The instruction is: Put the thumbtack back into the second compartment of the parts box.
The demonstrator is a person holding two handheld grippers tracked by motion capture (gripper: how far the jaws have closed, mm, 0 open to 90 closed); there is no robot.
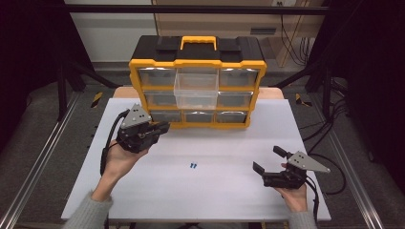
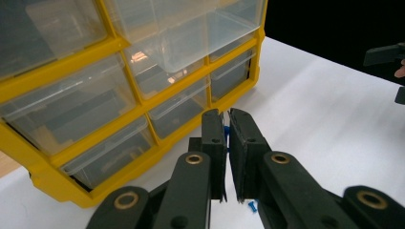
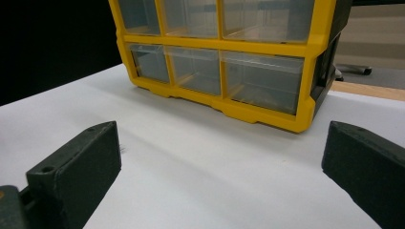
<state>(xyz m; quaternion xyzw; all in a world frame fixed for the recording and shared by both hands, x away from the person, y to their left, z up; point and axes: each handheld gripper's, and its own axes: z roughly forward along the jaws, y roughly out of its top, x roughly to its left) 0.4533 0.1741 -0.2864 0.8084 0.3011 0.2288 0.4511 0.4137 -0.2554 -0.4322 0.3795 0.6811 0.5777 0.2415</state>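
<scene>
Leftmost, the left tongs point(image 1: 160, 128) are held above the white, matte table point(image 1: 157, 191), just in front of the lower-left corner of the organiser point(image 1: 197, 86); in the left gripper view point(image 2: 227, 138) the two flat black jaws stand nearly together with only a narrow slit between them, and a sliver of blue shows in that slit, too small to tell whether it is gripped. At centre, the organiser is a box-shaped cabinet with a yellow plastic frame, black top and yellow handle, fitted with rows of clear, glossy plastic drawers; the upper middle drawer point(image 1: 197, 88) is pulled forward of the others. Before it, well apart from both tongs, two small blue pieces point(image 1: 193, 166) lie side by side on bare table. Rightmost, the right tongs point(image 1: 268, 160) rest low near the front right corner, jaws spread wide on nothing, blocky and dull in the right gripper view point(image 3: 229, 157).
</scene>
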